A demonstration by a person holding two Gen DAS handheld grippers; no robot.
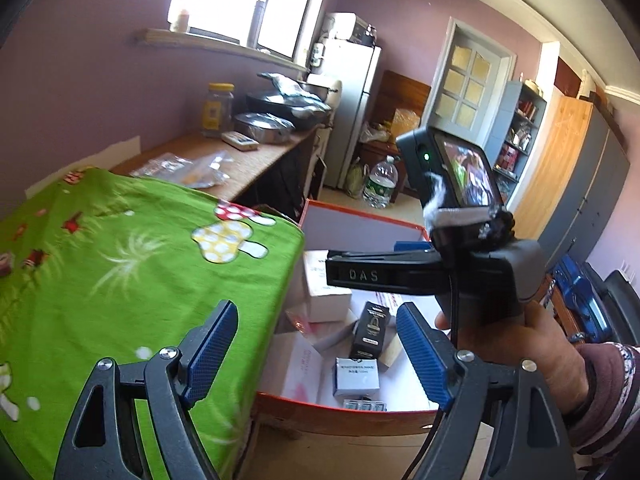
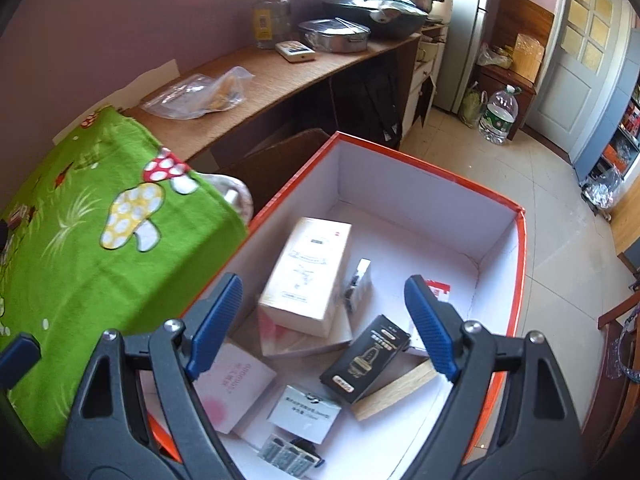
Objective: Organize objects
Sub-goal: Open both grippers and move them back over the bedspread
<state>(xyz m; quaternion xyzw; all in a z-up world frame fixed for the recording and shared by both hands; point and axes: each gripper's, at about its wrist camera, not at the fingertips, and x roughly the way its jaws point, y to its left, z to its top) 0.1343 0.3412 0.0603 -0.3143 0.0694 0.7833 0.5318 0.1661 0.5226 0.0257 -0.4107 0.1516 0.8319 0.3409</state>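
Right wrist view showed the right hand-held gripper (image 2: 322,322) spread wide and empty, hovering over the orange-rimmed white cardboard box (image 2: 424,196) on the floor. Inside lay the sorted goods: a tall cream carton (image 2: 308,272) toward 12 o'clock, a black printed carton (image 2: 364,358) at centre, a pale wooden block (image 2: 394,394) partly under it toward 4 o'clock, and a pink-and-white carton (image 2: 234,386) at 8 o'clock. The left hand-held gripper (image 1: 316,354) was likewise spread and empty, above the edge of the green mushroom-print cloth (image 1: 120,260) covering the counter. No loose item showed on the cloth, so the depositing step looked finished; the next move probably called for finding anything still unsorted.
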